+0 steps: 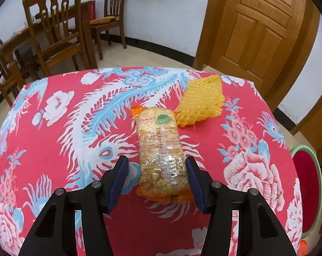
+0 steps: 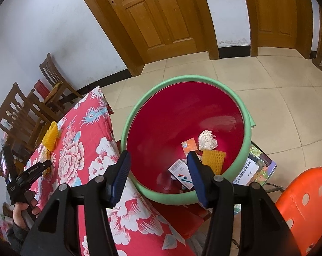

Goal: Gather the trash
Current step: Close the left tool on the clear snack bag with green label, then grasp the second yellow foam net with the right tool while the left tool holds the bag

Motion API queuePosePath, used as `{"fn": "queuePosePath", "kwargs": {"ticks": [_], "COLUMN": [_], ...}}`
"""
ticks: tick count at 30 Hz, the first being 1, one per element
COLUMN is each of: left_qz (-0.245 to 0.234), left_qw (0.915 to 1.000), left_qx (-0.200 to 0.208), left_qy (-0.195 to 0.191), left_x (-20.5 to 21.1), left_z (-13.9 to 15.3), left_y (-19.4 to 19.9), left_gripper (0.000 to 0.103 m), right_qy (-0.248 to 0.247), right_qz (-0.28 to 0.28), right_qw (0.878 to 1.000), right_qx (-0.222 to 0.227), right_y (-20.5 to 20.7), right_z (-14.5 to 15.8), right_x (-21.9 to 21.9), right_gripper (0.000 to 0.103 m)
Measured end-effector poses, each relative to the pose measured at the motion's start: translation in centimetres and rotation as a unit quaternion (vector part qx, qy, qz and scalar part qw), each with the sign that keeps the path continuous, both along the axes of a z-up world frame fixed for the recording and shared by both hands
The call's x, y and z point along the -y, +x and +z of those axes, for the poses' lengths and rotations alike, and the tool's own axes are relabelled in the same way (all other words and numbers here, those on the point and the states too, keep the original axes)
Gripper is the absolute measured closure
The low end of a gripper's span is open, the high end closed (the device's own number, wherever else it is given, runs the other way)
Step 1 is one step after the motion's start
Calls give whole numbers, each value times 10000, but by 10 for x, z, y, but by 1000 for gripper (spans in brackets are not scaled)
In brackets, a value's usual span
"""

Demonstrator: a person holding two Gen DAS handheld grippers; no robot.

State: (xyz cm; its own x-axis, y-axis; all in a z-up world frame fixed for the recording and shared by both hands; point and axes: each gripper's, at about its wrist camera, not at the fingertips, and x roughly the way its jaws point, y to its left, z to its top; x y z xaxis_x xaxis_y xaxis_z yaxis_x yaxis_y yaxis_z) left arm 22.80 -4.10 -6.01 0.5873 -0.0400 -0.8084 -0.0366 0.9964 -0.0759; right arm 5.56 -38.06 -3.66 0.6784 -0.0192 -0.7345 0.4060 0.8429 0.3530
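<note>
Left gripper [image 1: 156, 164] is straddling the snack packet [image 1: 161, 153] ungripped while you're leaving foam netting [image 1: 200, 100] outside the part-filled bin [image 2: 139, 106].

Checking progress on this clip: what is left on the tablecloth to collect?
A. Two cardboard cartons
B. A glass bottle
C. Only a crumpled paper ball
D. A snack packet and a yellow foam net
D: the snack packet lies beside the yellow foam net on the tablecloth.
</note>
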Motion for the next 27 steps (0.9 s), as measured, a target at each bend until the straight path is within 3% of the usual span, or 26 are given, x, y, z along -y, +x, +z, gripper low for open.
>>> {"fn": "queuePosePath", "kwargs": {"ticks": [6,8,13,27], "left_qz": [-70,-54,6,214], "left_qw": [10000,9999,10000,9984], "left_qx": [48,86,45,247], "left_qy": [-8,96,-53,-463], "left_x": [1,2,-6,-44], "left_z": [-1,0,1,23], "left_y": [0,-1,-1,-21], "left_gripper": [48,58,62,64], "right_qy": [-20,-40,-96,-266], "right_qz": [93,131,237,870], "right_qw": [10000,9999,9997,9956], "right_qx": [-20,-22,-10,226], "right_y": [4,6,9,37], "right_z": [-1,0,4,29], "right_x": [-9,-13,-22,-75], "right_gripper": [47,47,47,47]}}
